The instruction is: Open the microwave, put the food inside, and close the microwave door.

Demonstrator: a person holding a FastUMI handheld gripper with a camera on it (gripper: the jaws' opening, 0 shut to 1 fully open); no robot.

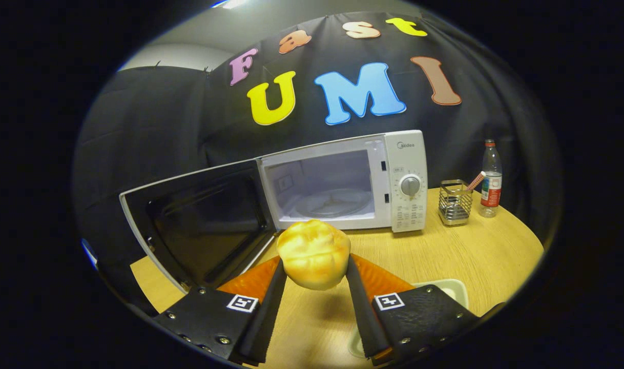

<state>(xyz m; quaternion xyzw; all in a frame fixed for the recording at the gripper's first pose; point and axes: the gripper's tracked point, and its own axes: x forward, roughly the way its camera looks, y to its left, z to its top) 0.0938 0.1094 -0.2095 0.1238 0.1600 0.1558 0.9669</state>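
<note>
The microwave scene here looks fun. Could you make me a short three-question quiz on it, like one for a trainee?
1. True or false: the microwave door is shut.
2. What do the fingers of the gripper hold?
A. a bottle
B. a bread roll
C. a spoon
3. Fill in: the wire basket stands on the table between the microwave and the ____.

Key
1. False. The door is swung wide open, and the glass plate inside is bare.
2. B. Both fingers press on the bread roll, held above the table just ahead of the open microwave.
3. Bottle.
</note>
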